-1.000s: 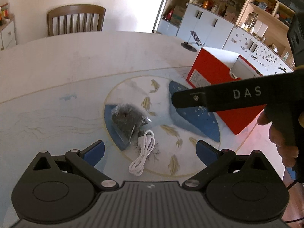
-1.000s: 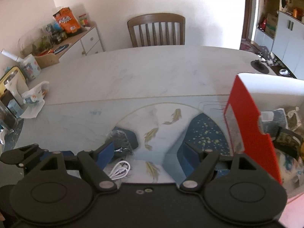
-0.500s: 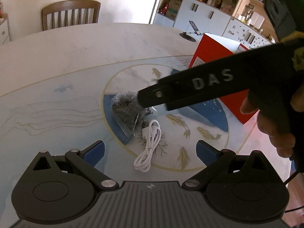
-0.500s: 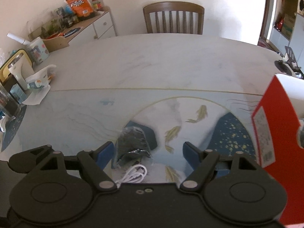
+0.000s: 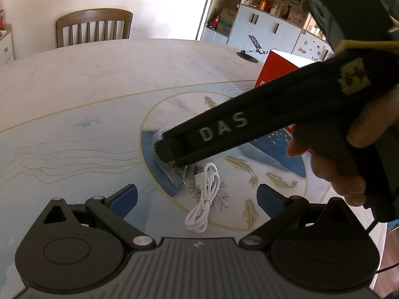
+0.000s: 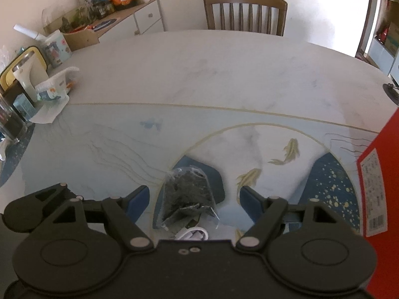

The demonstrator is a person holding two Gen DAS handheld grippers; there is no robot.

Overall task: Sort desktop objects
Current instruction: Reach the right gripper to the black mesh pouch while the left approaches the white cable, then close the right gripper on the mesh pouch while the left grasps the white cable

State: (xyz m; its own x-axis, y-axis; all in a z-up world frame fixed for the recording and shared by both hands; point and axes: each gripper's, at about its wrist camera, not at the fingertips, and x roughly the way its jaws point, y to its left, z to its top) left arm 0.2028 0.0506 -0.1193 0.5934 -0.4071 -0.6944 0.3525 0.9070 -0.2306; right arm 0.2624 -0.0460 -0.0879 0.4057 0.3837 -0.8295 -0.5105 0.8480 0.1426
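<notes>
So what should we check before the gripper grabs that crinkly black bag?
1. Right hand-held gripper open: ok, blue pads apart.
2. Crinkly clear plastic bag of black parts lined up between its fingers: ok.
3. Fingers low enough to pinch the bag: cannot tell.
4. White coiled USB cable out of the pinch: not ok, it lies right against the bag's near end.
5. Left hand-held gripper out of the way: ok, open and holding nothing.
6. Red cardboard box ready to the right: ok; its inside is not in view.

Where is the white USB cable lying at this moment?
In the left wrist view the white USB cable lies coiled on the table, just right of the plastic bag, between the open left gripper's fingers.
</notes>
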